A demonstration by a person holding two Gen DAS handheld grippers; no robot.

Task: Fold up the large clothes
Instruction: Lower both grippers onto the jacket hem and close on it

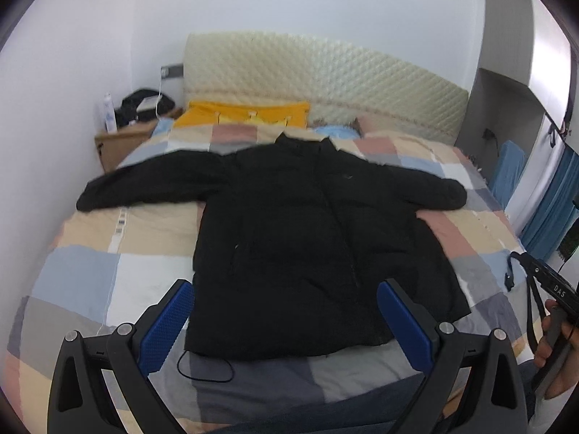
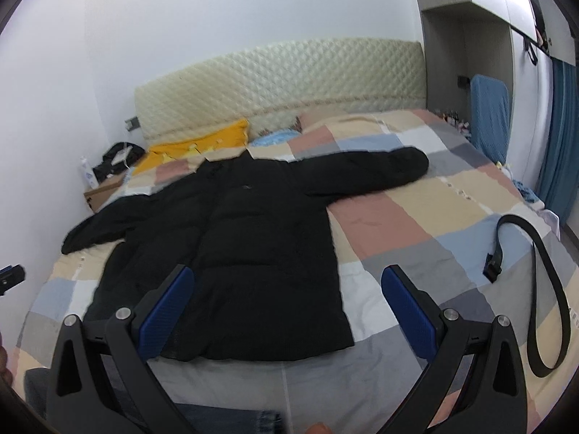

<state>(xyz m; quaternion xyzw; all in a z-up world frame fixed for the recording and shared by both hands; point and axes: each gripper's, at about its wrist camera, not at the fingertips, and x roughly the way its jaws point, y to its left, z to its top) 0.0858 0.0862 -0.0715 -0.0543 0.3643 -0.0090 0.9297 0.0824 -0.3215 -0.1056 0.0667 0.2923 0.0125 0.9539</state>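
Note:
A large black padded jacket [image 1: 289, 224] lies flat, front up, on the patchwork bed cover [image 1: 90, 275], both sleeves spread out to the sides and the collar toward the headboard. It also shows in the right wrist view [image 2: 246, 246]. My left gripper [image 1: 286, 314] is open and empty, held above the jacket's hem at the foot of the bed. My right gripper [image 2: 287, 300] is open and empty, above the hem's right corner. The right gripper's body shows at the right edge of the left wrist view [image 1: 550, 289].
A black belt [image 2: 542, 275] lies on the bed cover [image 2: 416, 217] right of the jacket. A yellow pillow [image 1: 246, 114] and quilted headboard [image 1: 325, 83] are at the far end. A nightstand [image 1: 123, 141] with clutter stands far left. A thin black cord [image 1: 206, 369] lies by the hem.

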